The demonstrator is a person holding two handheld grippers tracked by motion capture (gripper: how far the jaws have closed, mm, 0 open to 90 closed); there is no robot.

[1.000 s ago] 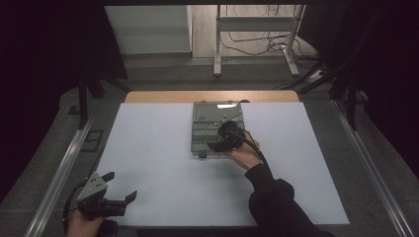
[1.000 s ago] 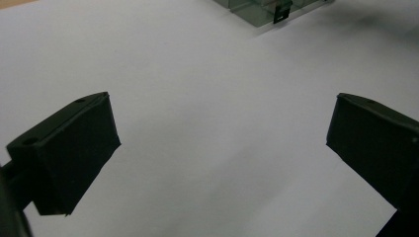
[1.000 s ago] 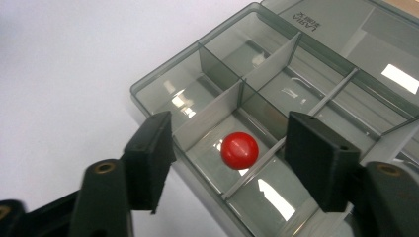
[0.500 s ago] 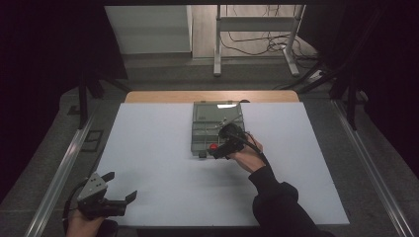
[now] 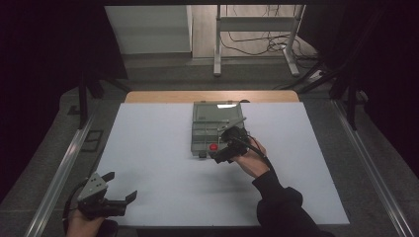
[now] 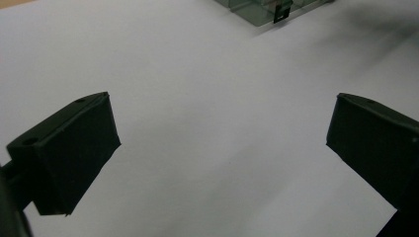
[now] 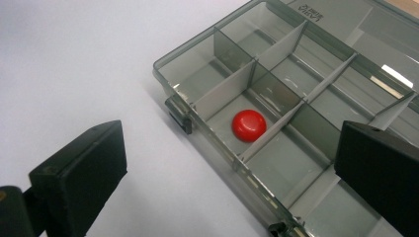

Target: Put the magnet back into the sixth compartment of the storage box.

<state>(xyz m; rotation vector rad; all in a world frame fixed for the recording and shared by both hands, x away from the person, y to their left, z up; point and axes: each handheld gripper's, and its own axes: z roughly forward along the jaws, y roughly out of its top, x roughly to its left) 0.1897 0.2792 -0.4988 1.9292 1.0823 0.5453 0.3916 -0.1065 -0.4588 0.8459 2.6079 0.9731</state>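
Observation:
A smoky grey compartment box point(image 5: 204, 122) lies open at the middle back of the white mat, its lid folded away. A red round piece point(image 5: 213, 146) rests loose in a front-row compartment point(image 7: 249, 125). My right gripper point(image 5: 220, 152) hovers just over the box's front edge point(image 7: 197, 59). Its jaws have just been opening and now stand wide point(image 7: 232, 153), with nothing between the pads. The red piece lies below and beyond them. My left gripper point(image 5: 122, 186) rests open at the mat's near left corner point(image 6: 222, 133), far from the box point(image 6: 257, 10).
The white mat point(image 5: 148, 148) covers most of the table, with a wooden strip point(image 5: 163, 96) along its far edge. Metal rails point(image 5: 64, 168) run down both sides. A stand's legs and cables point(image 5: 257, 44) sit on the floor beyond.
The right gripper's jaws have spread and it has drawn back slightly toward the person. The red piece, unseen a second ago, now lies in the compartment. The left gripper has not moved.

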